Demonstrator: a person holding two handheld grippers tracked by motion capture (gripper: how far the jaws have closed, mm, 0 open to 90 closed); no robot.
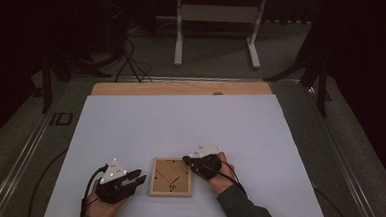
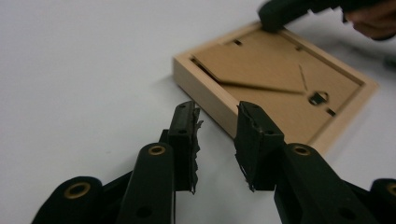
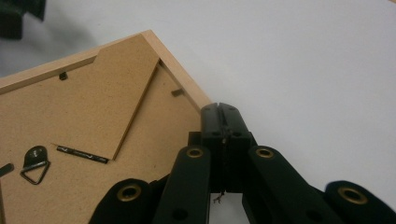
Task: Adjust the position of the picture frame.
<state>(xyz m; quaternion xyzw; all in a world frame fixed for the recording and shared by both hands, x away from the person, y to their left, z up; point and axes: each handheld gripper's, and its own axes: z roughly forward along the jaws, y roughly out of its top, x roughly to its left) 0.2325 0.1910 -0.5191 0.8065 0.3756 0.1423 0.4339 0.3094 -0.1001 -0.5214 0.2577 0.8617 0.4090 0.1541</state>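
A small wooden picture frame (image 1: 170, 177) lies face down on the white sheet, its brown backing board (image 3: 93, 116) with a fold-out stand and a metal hanger ring (image 3: 35, 163) facing up. My left gripper (image 1: 137, 177) sits just left of the frame, open, with nothing between its jaws. In the left gripper view its tips (image 2: 217, 116) are a short way from the frame's near edge (image 2: 205, 88). My right gripper (image 1: 189, 161) is shut, with its closed tips (image 3: 219, 109) at the frame's far right corner. Nothing is visibly pinched between them.
The white sheet (image 1: 182, 124) covers most of a wooden tabletop (image 1: 180, 87). Black cables (image 1: 88, 194) trail from the grippers toward the front edge. Beyond the table stand a white frame stand (image 1: 214, 17) and more cables on the floor.
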